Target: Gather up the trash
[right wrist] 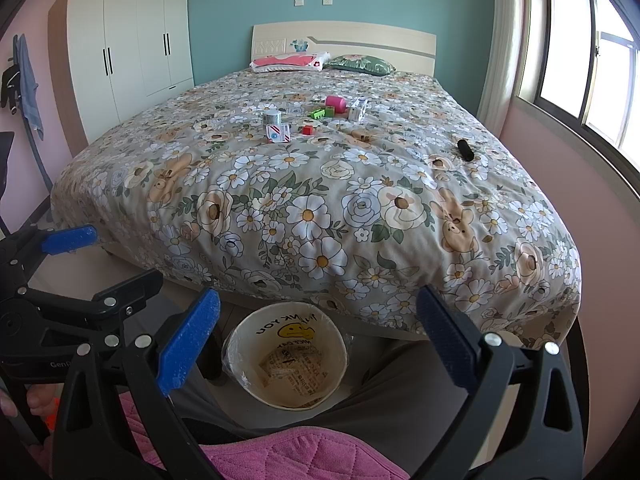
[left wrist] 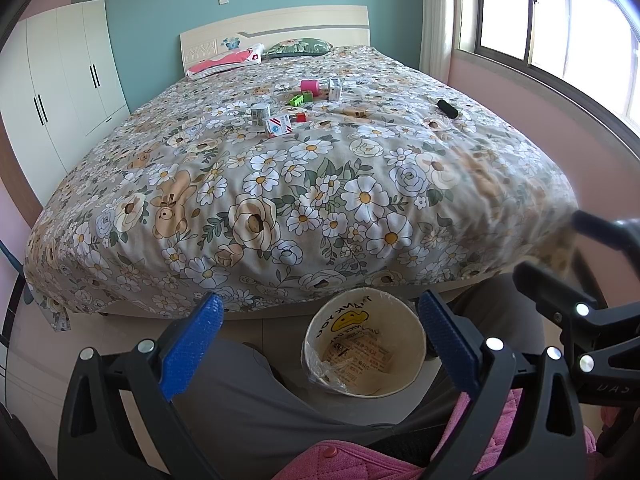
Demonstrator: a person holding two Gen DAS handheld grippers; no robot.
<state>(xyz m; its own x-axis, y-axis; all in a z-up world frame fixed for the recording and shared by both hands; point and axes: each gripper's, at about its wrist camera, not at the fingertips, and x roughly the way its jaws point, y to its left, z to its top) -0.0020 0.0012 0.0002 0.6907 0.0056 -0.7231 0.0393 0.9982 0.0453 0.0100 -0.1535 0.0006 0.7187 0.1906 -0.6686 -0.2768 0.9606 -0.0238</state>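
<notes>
A: How should the first pick be made?

B: Nothing is held yet. The left gripper (left wrist: 320,344) and the right gripper (right wrist: 318,340) are both spread wide and empty, poised above the bin (right wrist: 336,344), which stands on the floor just beside the foot of the bed (right wrist: 320,216). It is judged that one gripper should be carried well beyond the bin to the middle of the bed, where the trash lies, and closed squarely across a box's flat sides, since the soft quilt may give way under pressure.

A: What can be counted there?

B: One striped carton (right wrist: 278,133), nearest the bin. One can (right wrist: 271,117) just behind it. One small red block (right wrist: 307,130), one green piece (right wrist: 318,113), one pink roll (right wrist: 335,104) and one white box (right wrist: 358,110) farther from the bin. One black cylinder (right wrist: 465,150) lies well apart, toward the window side. Two pillows are seen at the headboard. Paper scraps are already in the lined bin; their number cannot be told.
</notes>
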